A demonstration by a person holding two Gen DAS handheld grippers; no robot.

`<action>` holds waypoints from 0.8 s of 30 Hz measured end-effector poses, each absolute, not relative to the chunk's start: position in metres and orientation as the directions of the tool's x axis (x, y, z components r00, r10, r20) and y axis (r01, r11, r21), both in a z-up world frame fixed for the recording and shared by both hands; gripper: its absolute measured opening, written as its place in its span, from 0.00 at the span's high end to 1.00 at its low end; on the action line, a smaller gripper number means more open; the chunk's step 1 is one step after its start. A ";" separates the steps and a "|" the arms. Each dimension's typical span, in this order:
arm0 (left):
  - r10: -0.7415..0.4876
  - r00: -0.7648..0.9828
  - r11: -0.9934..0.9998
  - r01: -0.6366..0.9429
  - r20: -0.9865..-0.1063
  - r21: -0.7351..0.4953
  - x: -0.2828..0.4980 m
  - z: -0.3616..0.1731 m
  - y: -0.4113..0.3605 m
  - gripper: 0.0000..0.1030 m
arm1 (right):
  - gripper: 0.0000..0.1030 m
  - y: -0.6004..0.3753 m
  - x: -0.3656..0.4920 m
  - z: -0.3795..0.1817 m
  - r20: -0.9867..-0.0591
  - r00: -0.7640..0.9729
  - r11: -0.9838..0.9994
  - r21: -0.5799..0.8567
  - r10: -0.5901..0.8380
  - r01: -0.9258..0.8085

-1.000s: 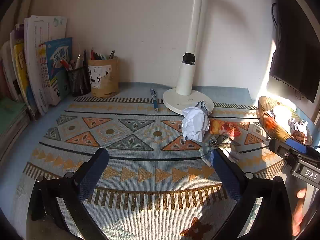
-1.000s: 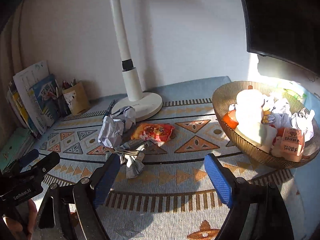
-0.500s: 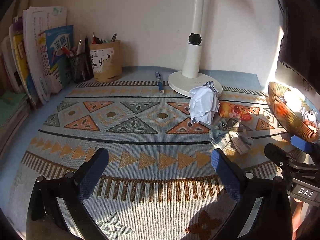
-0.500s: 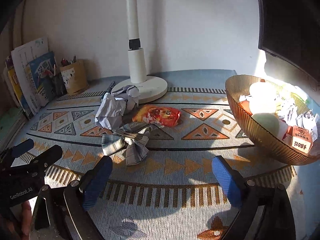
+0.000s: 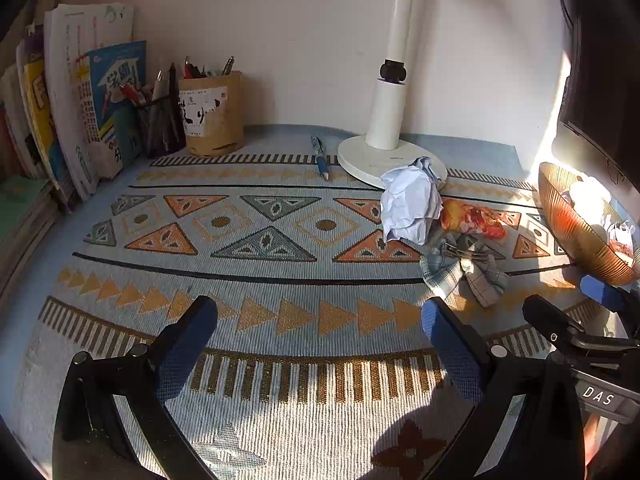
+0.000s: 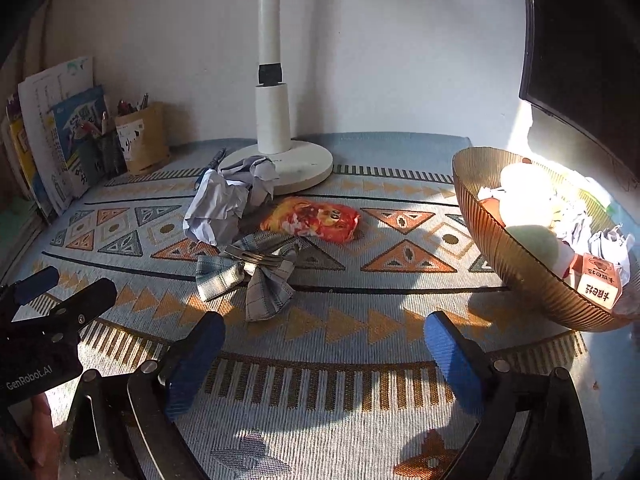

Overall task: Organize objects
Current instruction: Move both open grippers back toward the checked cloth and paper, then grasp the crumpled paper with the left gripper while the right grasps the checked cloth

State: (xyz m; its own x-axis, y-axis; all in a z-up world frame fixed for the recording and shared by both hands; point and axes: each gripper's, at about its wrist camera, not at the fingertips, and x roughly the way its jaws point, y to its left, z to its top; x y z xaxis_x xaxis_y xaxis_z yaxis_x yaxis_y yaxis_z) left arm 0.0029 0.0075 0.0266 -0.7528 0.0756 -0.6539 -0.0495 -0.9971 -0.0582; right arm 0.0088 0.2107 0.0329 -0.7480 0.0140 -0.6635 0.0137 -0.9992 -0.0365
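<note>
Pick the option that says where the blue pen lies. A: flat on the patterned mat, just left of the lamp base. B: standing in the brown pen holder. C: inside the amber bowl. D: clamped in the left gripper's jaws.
A: the blue pen lies flat on the patterned mat beside the white lamp base, apart from the brown pen holder and the amber bowl.

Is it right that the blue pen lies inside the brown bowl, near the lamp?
Not quite. The pen lies on the mat beside the lamp base, not in the bowl. The left wrist view shows it best.
</note>
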 end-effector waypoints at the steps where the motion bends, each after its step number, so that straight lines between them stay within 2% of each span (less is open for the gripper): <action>1: 0.076 -0.752 -0.997 -0.049 -0.654 -0.059 0.003 0.026 0.008 0.01 | 0.03 0.210 0.009 0.033 -0.662 -0.749 -0.999 -0.040 0.017 0.013; 15: 0.100 -0.740 -0.995 -0.077 -0.665 -0.064 0.001 0.025 0.008 0.01 | 0.03 0.207 0.010 0.032 -0.669 -0.743 -0.998 -0.040 -0.010 0.049; 17: 0.162 -0.720 -0.987 -0.133 -0.675 -0.095 -0.003 0.029 0.009 0.01 | 0.04 0.211 0.009 0.035 -0.675 -0.732 -0.995 0.019 -0.088 0.102; 20: 0.265 -0.705 -0.964 -0.202 -0.658 -0.172 -0.015 0.044 0.006 0.01 | 0.15 0.224 0.001 0.047 -0.685 -0.702 -0.981 0.142 -0.195 0.134; 24: 0.372 -0.623 -0.926 -0.301 -0.688 -0.228 -0.053 0.052 0.016 0.01 | 0.16 0.238 -0.033 0.075 -0.697 -0.653 -0.946 0.305 -0.298 0.107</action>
State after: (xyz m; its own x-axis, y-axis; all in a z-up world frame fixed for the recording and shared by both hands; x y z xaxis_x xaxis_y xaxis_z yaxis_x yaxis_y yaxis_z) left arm -0.0528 0.0163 0.0524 -0.6228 0.3716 -0.6885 -0.3009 -0.9261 -0.2276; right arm -0.0329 0.2385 0.0754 -0.6527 -0.2981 -0.6966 0.1070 -0.9464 0.3048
